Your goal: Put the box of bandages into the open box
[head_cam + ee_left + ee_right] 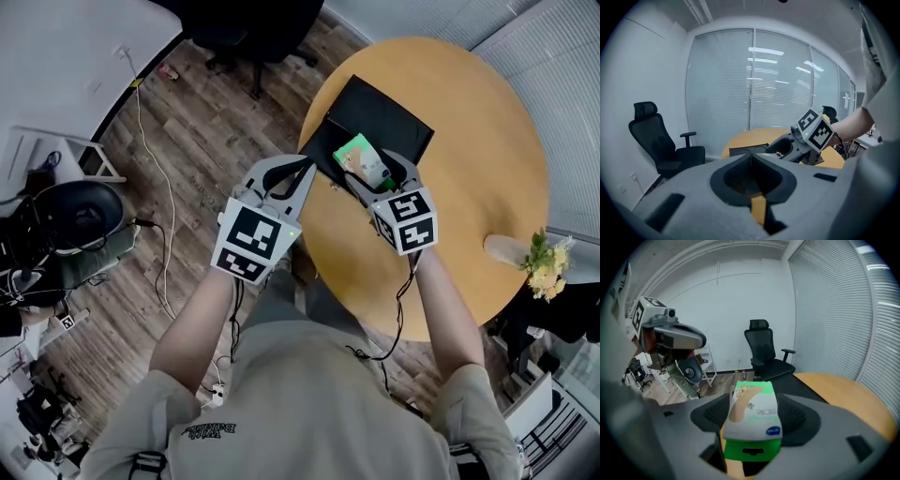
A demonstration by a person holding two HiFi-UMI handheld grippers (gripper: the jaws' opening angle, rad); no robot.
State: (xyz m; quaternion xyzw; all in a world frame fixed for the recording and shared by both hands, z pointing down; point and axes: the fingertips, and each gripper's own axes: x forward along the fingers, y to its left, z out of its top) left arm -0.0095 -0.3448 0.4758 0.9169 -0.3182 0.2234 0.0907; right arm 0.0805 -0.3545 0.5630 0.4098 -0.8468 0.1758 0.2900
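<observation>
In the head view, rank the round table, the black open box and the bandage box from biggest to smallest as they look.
Largest: round table.
Then: black open box.
Smallest: bandage box, clamped in the right gripper.

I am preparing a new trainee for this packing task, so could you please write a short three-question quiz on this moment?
1. True or false: the left gripper is shut with nothing between its jaws.
2. What does the right gripper hold? A) a pen B) the box of bandages C) a cup
3. Fill in the shape: the open box lies on a ____ table.

Key: 1 true; 2 B; 3 round.
</observation>
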